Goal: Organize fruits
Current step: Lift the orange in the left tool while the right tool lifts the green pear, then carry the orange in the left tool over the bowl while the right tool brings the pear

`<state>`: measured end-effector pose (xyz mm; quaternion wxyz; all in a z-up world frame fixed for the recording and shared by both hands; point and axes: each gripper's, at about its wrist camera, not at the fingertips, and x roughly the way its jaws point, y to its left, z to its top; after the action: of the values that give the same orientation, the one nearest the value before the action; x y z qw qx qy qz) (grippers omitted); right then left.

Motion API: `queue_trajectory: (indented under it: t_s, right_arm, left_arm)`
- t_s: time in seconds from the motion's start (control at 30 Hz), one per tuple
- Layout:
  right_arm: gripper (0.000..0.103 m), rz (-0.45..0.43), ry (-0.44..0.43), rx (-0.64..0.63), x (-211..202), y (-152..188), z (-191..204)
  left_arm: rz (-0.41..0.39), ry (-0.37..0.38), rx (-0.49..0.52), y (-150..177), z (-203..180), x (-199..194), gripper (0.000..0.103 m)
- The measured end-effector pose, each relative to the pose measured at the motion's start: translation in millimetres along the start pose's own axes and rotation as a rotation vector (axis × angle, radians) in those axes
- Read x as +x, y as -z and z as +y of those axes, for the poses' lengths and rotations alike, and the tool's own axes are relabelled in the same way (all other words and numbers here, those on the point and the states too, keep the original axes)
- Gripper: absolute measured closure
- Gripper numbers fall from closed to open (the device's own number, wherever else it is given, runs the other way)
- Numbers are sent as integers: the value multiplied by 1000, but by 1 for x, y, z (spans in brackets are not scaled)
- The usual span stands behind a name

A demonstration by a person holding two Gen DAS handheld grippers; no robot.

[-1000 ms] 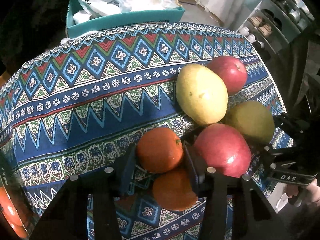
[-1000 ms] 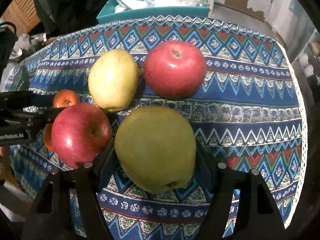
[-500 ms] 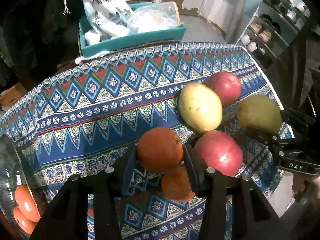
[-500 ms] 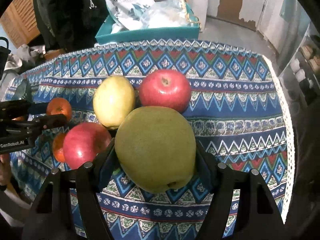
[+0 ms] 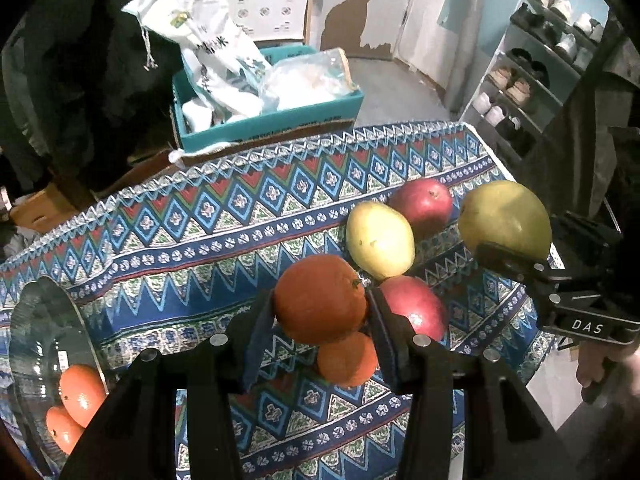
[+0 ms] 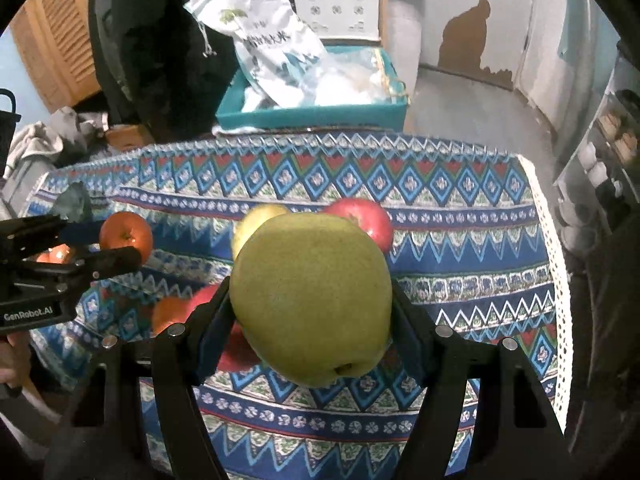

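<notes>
My left gripper is shut on an orange and holds it above the patterned tablecloth. My right gripper is shut on a green pear, lifted off the table; it also shows in the left wrist view. On the cloth lie a second orange, a yellow pear and two red apples. A glass bowl at the left edge holds two oranges.
A teal box with white bags stands beyond the table's far edge. A shoe rack is at the right. The table's right edge drops to the floor.
Both grippers have risen with their fruit: the orange and the green pear are now higher above the cloth. The glass bowl has come into the left wrist view.
</notes>
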<state>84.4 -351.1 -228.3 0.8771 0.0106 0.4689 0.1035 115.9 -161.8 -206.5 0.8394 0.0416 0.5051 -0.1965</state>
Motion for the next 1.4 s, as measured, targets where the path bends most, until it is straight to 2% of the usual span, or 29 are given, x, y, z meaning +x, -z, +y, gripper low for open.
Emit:
queue_trajectory:
  t_s: [0.83,1.4]
  right_arm:
    - [31,-148,-72,-85,-57,-39,61]
    - [31,-180,-153,-177,-60,-68,131]
  left_arm:
    - [-145,-18,-22,5,19,-88,55]
    - [-214,-43,-112,23,69,-132,55]
